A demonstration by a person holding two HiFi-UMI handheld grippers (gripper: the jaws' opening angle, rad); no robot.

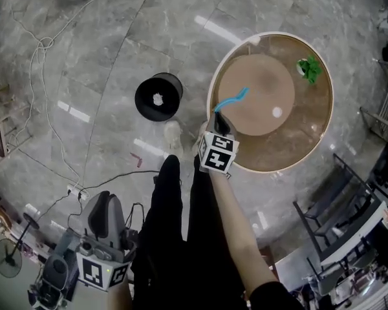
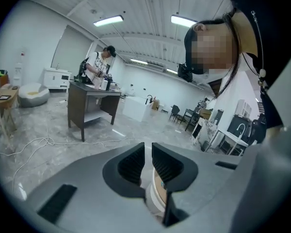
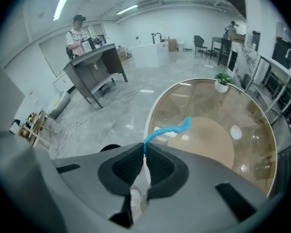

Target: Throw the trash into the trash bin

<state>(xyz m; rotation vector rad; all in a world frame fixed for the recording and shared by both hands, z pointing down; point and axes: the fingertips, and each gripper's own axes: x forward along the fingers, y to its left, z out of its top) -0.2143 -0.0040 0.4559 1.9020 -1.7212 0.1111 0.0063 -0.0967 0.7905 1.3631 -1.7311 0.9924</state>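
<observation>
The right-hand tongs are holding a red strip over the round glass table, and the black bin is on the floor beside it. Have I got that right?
Not quite. The strip gripped by the right tongs is blue, not red; the right gripper view shows it plainly. The rest stands: it is held over the round glass table, and the black bin stands on the floor beside it.

My head view looks steeply down on the round table (image 1: 313,131), shared nearer by the right gripper view; the left seemingly faces across the room.
</observation>
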